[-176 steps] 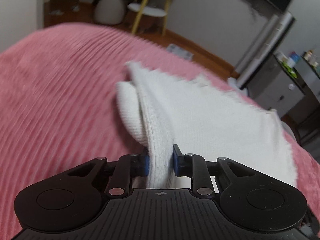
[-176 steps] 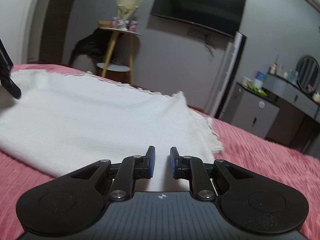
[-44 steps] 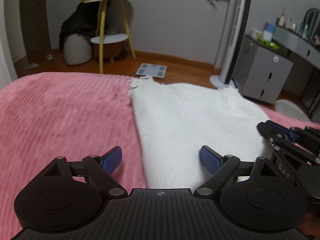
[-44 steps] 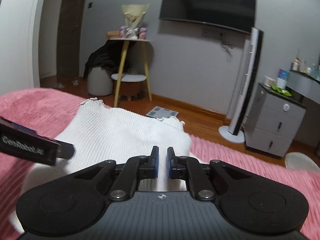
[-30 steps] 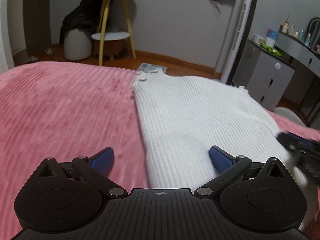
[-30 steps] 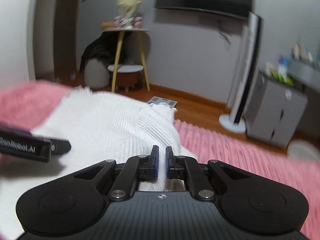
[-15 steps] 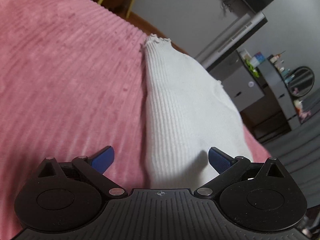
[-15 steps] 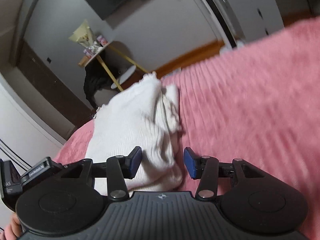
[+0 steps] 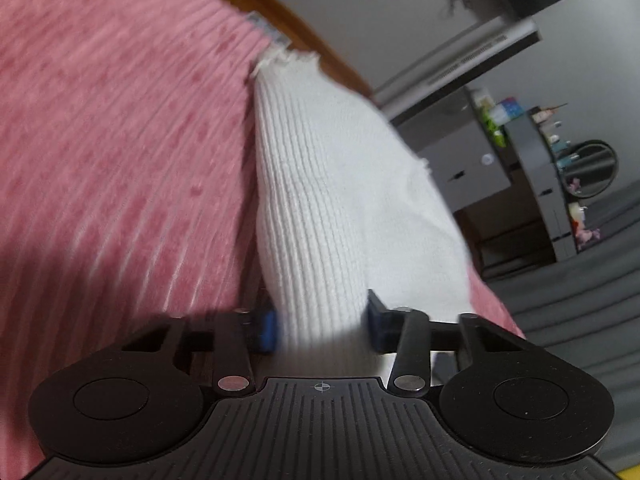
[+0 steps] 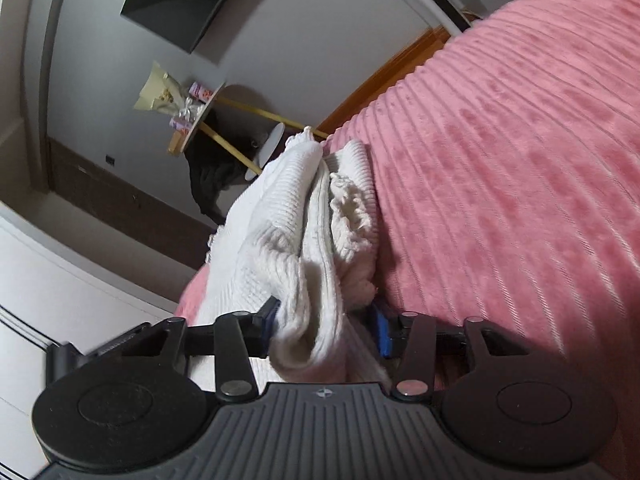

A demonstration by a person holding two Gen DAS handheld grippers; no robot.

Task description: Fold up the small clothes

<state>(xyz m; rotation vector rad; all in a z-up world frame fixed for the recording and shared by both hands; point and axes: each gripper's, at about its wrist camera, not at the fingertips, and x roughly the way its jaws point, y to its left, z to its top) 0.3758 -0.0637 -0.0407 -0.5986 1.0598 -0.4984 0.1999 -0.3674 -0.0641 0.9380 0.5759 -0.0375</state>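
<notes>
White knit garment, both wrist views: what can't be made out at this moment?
- Left wrist: near edge of the white knit garment sits behind the left gripper, whose jaws are closing around it; pad contact unclear.
- Left wrist: pink bedspread is motion-blurred.
- Right wrist: how many layers lie bunched in the closing right gripper cannot be counted.
- Garment type: cut off in both views.

The white ribbed knit (image 9: 320,200) lay on the pink bed, bunched in thick folds. Its near edge ran between the left fingers (image 9: 266,330), and a doubled fold (image 10: 316,280) sat between the right fingers (image 10: 380,334), its frilled hem beyond them.
</notes>
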